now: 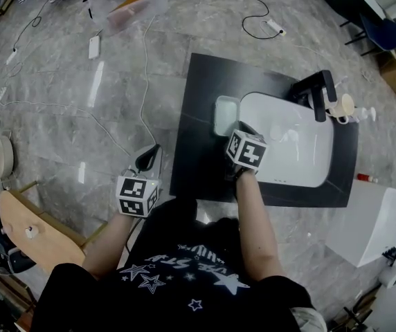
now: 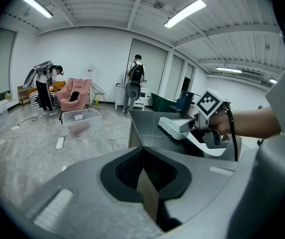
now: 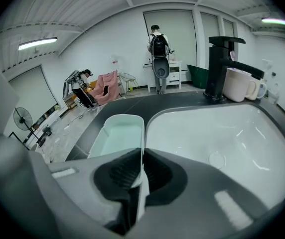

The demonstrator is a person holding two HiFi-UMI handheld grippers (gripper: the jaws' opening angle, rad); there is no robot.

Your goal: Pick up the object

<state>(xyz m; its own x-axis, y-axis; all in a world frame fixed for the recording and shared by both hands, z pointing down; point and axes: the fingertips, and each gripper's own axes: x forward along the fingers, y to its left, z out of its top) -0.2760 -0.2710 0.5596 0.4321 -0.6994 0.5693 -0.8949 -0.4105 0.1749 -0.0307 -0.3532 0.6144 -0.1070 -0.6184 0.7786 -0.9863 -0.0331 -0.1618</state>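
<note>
1. My left tool [image 1: 149, 158] hung over the floor, off the left edge of the dark worktop [image 1: 199, 95]. Its jaws were pressed together with nothing between them, so it was the farther tool and played no part.
2. The object, a tray [image 3: 116, 133], sat on the worktop just beside the left rim of the sink [image 1: 320, 175]. Its long axis ran straight away from me, in line with the right tool's jaws.
3. The tray was a pale, slightly greenish white, oblong with rounded corners and thin upright walls, and looked empty.
4. My right tool [image 3: 142, 167] was at the tray's near end, its jaws closed on the thin near wall, which showed as a white strip between the pads. I judged the grip was made and that the lift should go straight up, clear of the sink rim.
</note>
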